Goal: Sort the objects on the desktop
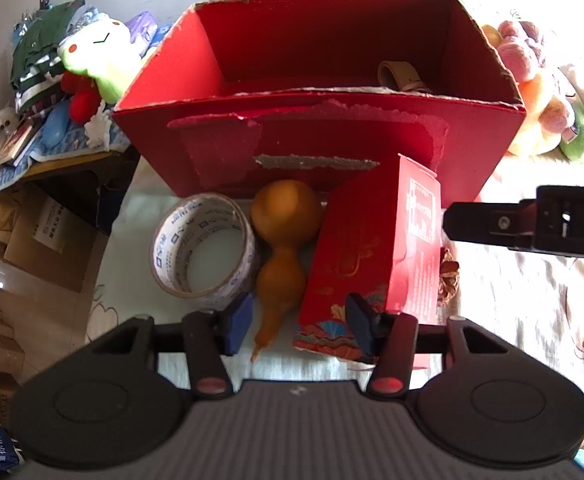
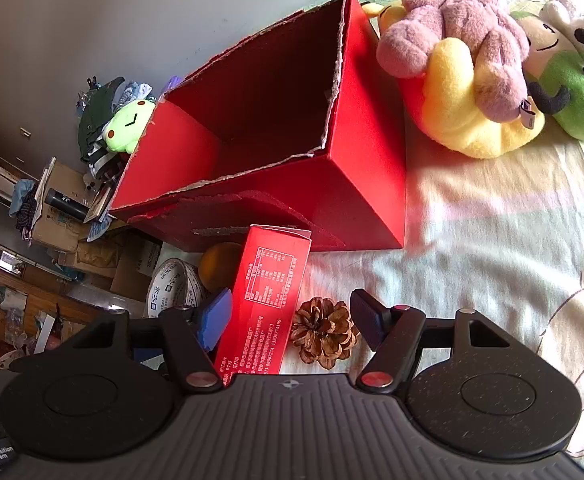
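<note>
The left tongs [image 1: 298,322] stood spread over the gourd [image 1: 281,248], whose thin stem pointed to 6 o'clock, with the tape [image 1: 203,248] touching it at 9 o'clock and the carton [image 1: 366,264] at 3 o'clock. The right tongs [image 2: 292,316] were spread too, the pinecone [image 2: 324,332] lying between them beside that carton on the bed sheet [image 2: 492,248]. To my eye each would do best closing squarely on its own thing, clear of the carton, then lifting over the torn rim into the box [image 1: 320,136] at 12 o'clock.

Left wrist view low and close, facing the red box [image 1: 320,136] head-on, right wrist view angled from its right, both sharing the small red carton [image 2: 265,300] at lower centre.
</note>
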The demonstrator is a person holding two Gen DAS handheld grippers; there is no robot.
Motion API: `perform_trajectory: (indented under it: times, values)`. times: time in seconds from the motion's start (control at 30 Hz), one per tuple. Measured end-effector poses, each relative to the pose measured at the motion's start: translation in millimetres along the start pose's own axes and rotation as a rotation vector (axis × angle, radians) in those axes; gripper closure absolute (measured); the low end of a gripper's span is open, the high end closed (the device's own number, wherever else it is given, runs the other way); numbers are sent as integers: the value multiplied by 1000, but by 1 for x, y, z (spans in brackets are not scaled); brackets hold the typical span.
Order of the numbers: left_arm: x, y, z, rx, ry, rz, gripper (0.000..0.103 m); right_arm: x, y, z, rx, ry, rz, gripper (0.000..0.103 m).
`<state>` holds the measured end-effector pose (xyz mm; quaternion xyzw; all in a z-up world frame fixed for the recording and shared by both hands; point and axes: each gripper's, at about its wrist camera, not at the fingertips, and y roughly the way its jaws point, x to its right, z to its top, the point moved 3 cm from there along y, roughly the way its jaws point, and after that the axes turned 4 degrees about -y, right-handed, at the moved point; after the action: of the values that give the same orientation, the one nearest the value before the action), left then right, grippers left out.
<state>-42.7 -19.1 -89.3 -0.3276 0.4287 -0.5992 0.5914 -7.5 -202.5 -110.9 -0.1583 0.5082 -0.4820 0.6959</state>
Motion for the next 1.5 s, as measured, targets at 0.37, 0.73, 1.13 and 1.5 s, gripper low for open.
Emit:
perform_trajectory:
  times: [0.37,0.73,1.13,1.5]
  values:
    - [0,6,-5,-18,19,-37,51,4,6,1,-17,9,30,38]
    - [1,-16,-15,29,102,-191,46,15,8,4,-13,45,30,38]
    - [14,9,-22,-29,135,-297,37,10,18,5,-40,22,71,38]
    - [26,19,-24,-4,185,-305,33,-9,38,6,-45,-65,39,35]
